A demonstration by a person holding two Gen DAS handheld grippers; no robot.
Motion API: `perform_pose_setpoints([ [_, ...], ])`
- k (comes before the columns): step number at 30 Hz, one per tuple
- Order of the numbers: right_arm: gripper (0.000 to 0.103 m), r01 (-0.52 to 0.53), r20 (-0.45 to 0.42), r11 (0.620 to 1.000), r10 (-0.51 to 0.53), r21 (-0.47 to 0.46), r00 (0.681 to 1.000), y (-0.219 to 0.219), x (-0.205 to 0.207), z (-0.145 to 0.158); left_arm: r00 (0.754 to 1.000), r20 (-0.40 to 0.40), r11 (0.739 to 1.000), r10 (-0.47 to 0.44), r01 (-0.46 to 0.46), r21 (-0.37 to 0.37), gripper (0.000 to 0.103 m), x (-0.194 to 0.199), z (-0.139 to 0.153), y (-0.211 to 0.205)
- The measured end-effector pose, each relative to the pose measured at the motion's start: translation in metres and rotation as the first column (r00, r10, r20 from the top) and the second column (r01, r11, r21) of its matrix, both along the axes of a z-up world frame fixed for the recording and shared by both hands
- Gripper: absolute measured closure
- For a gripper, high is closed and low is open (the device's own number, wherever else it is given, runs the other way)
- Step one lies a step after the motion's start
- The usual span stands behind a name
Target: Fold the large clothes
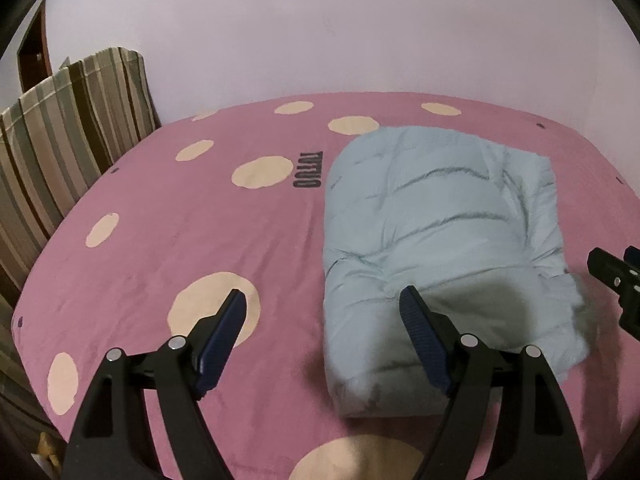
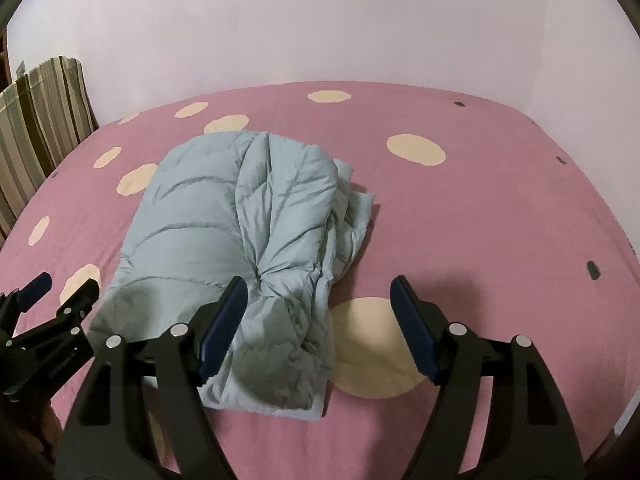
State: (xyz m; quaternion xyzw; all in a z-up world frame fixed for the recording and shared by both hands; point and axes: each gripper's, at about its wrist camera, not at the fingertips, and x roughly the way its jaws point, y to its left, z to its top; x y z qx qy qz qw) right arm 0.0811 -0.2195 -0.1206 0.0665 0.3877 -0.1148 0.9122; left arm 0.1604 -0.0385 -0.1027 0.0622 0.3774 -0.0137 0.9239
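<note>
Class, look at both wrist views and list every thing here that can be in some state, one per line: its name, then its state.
Light blue puffer jacket: folded into a bundle, lying on the bed, not held.
Pink dotted bedsheet: spread flat, lightly creased.
Left gripper: jaws open, nothing between them.
Right gripper: jaws open, empty.
Striped pillows: standing upright at the bed's left edge.

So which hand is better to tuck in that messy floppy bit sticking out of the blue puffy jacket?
Probably the right gripper. The loose crumpled flap sticks out on that side of the jacket, and its open jaws already hover there. The left gripper, open too, hovers over the jacket's smooth, tidy edge.
</note>
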Motion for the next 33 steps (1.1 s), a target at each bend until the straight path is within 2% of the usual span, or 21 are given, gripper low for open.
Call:
perform_pose_setpoints([
  [4, 0.021, 0.003, 0.028, 1.0, -0.003, -0.013, 1.0, 0.004, -0.013, 0.015, 0.999, 0.028, 1.0, 0.024, -0.024, -0.001, 0.021, -0.012, 0.017, 0.004],
  [15, 0.019, -0.004, 0.087, 0.999, 0.008, -0.049, 0.996, 0.022, -0.046, 0.045, 0.995, 0.088, 0.999, 0.052, -0.051, -0.004, 0.021, -0.044, 0.048, 0.011],
  [33, 0.019, -0.013, 0.113, 0.998, 0.019, -0.054, 0.993, 0.036, -0.06, 0.053, 0.993, 0.106, 0.998, 0.06, -0.059, -0.018, 0.02, -0.062, 0.054, 0.019],
])
